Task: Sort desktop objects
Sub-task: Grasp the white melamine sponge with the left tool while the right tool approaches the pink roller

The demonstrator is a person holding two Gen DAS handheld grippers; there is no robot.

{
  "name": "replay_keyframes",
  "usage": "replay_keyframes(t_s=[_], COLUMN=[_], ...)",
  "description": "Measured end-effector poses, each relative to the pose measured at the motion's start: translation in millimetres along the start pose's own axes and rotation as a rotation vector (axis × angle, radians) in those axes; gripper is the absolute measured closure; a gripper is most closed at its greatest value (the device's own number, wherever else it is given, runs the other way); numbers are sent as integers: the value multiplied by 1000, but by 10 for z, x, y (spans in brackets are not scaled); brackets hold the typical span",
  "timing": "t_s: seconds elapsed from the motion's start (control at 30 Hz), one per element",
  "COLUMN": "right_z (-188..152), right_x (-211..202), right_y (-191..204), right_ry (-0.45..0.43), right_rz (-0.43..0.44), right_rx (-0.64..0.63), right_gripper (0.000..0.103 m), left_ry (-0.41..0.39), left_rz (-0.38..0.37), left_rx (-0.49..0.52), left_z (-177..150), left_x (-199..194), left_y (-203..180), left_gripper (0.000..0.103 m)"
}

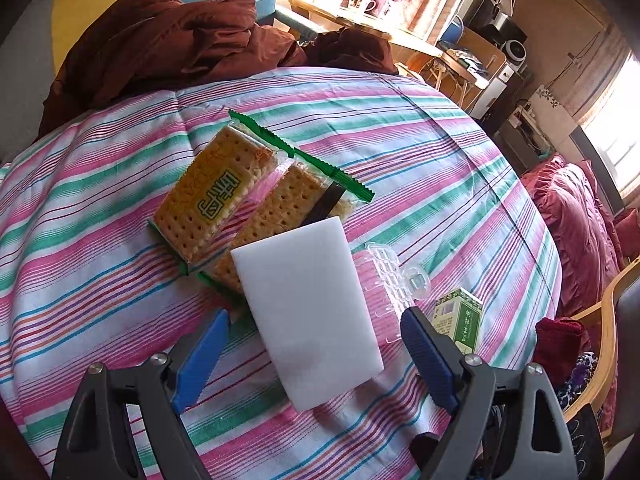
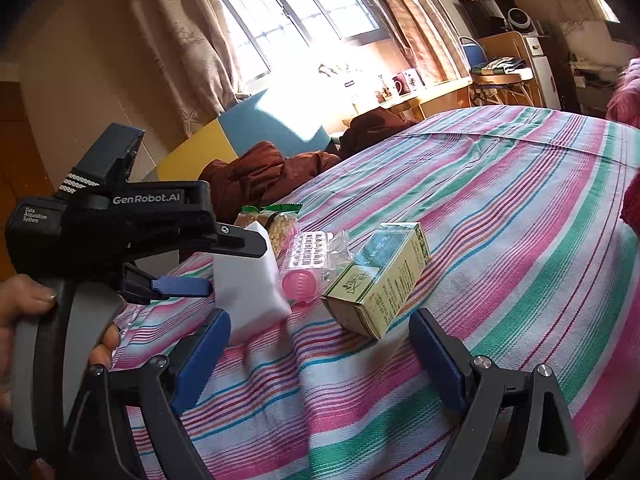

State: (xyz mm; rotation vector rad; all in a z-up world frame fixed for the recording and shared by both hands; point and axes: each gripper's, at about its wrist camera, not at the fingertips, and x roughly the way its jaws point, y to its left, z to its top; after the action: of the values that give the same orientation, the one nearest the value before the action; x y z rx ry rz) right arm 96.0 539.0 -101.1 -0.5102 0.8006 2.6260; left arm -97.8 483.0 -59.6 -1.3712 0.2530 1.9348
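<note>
Sponge block [image 1: 308, 312], white, lies flat on the striped bedspread [image 1: 420, 152], sitting between my left gripper [image 1: 316, 356] fingers, which are spread wide and not touching it. One far corner of the block overlaps the nearer of two cracker packs [image 1: 276, 212]; the other cracker pack [image 1: 212, 196] lies just beside that one, further left, both with green crimped ends. Just right of the block is a clear plastic hair roller case [image 1: 390, 276], and beyond it, near my left gripper's right finger, a green-and-cream carton [image 1: 460, 318].

From the right wrist view, my right gripper [image 2: 320, 356] is released too, fingers wide apart, nothing between them but bedspread. Carton [image 2: 380, 276] lies on its side just ahead of it, and a pink roller [image 2: 302, 284] in its clear case rests between carton and sponge block [image 2: 250, 284]. My left gripper [image 2: 224, 260] shows here side-on, its upper finger over the block, my hand [image 2: 24, 312] wrapped on the handle.

Brown-red bedding [image 1: 160, 48] is bunched at the far edge of the bed. Mugs [image 2: 404, 82] stand on a sunlit desk under the window.
</note>
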Motion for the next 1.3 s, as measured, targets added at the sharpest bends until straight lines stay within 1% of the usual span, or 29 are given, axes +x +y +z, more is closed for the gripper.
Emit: replay_keyframes(t_s=[0.1, 0.17, 0.23, 0.3, 0.43, 0.57, 0.67, 0.9, 1.0, 1.17, 1.3], right_z=[1, 2, 1, 2, 3, 10, 10, 10, 11, 34, 91], right_x=[3, 6, 9, 12, 21, 38, 49, 66, 74, 78, 55], right_y=[-2, -2, -1, 2, 12, 21, 29, 50, 58, 79, 90], right_ry=[0, 0, 0, 2, 6, 16, 24, 40, 47, 66, 71], right_rz=[1, 2, 2, 1, -5, -15, -24, -44, -51, -72, -113], right_rx=[-2, -4, -6, -8, -14, -22, -28, -41, -47, -55, -38], right_gripper=[11, 10, 10, 10, 10, 10, 9, 9, 9, 10, 10], left_ry=[26, 31, 27, 16, -12, -44, -49, -99, -75, -20, 5], left_rz=[11, 11, -6, -23, -37, -106, -162, -209, -211, -169, -141], left_rx=[-19, -28, -34, -31, 7, 18, 23, 67, 100, 120, 128], left_z=[22, 7, -26, -58, -159, -349, -501, -882, -1082, -1427, -1541], left_x=[89, 123, 131, 97, -30, -289, -516, -1041, -1194, -1338, -1322], left_y=[32, 75, 135, 195, 289, 416, 488, 663, 736, 960, 1063], left_gripper=[14, 17, 28, 33, 35, 36, 36, 36, 36, 36, 36])
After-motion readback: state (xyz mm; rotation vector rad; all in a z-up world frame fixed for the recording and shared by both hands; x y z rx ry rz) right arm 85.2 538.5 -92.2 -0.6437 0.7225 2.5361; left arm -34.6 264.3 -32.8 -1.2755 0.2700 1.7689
